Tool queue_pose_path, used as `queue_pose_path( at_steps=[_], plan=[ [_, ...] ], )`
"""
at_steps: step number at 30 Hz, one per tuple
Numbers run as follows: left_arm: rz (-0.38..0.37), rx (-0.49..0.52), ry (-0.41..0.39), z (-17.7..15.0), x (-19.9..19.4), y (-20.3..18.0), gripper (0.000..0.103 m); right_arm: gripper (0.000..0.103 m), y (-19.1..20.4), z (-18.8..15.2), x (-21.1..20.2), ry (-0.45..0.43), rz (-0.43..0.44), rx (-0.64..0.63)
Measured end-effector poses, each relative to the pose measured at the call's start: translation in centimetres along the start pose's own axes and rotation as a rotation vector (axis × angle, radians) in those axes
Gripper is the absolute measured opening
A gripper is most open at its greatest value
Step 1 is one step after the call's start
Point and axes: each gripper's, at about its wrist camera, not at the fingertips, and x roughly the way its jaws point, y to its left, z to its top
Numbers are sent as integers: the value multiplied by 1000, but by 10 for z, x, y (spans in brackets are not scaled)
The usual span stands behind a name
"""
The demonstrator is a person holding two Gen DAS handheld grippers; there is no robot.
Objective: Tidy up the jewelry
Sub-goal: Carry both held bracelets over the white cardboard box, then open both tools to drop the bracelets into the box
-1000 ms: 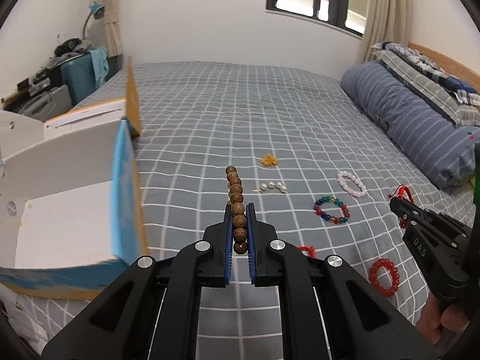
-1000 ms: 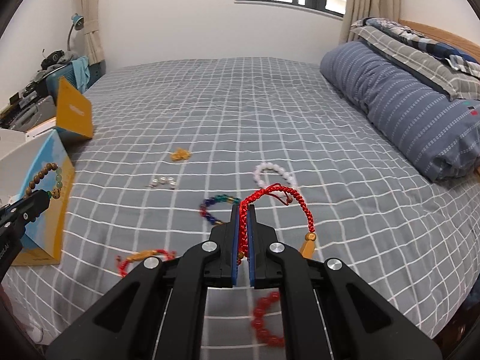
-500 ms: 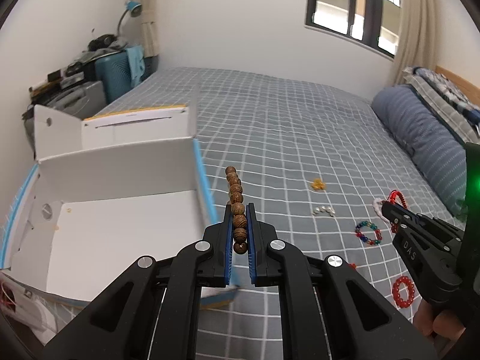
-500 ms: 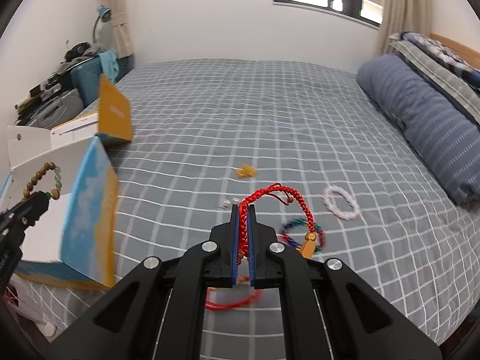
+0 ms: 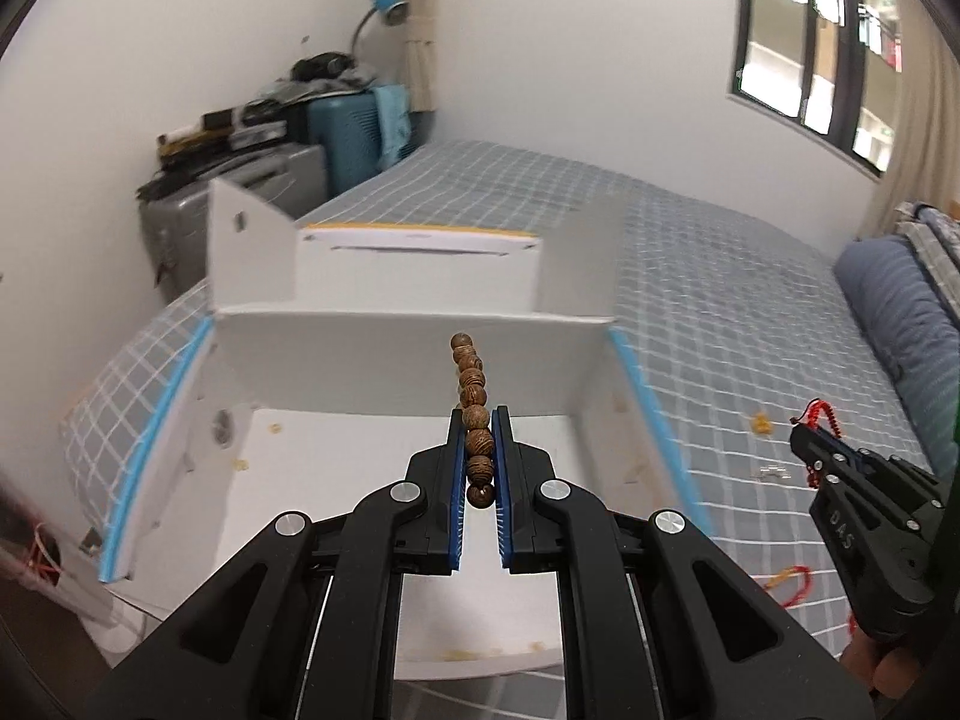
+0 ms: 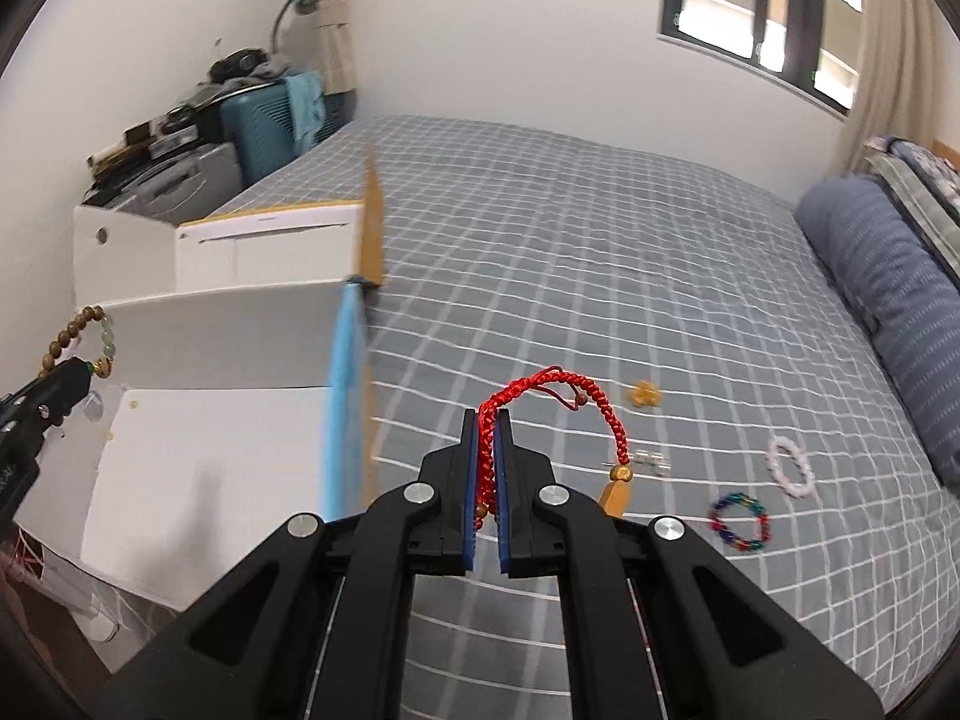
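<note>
Looking along the left gripper (image 5: 479, 450), the jaws were clamped on a wooden bead bracelet (image 5: 474, 420) held above the open white box (image 5: 414, 354). The box floor showed only small crumbs, so no jewelry appeared stored yet.

From the right wrist, the right gripper (image 6: 486, 456) was pinched on a red braided bracelet (image 6: 558, 387), above the bed (image 6: 570, 228) beside the box. On the bed, a multicolour bracelet (image 6: 738, 522), a white bracelet (image 6: 791, 467) and a yellow trinket (image 6: 643, 393) remained uncollected.
</note>
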Motion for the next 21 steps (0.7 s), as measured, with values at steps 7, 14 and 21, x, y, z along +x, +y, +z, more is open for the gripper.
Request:
queue_pose_path(
  at_steps=[7, 14, 21],
  plan=[
    [73, -84, 26, -5, 10, 55, 8, 4, 70, 2, 16, 14, 46, -72],
    [135, -105, 57, -9, 26, 81, 8, 4, 127, -1, 35, 49, 84, -116],
    [142, -119, 144, -18, 56, 99, 8, 4, 148, -7, 61, 117, 106, -124]
  ],
)
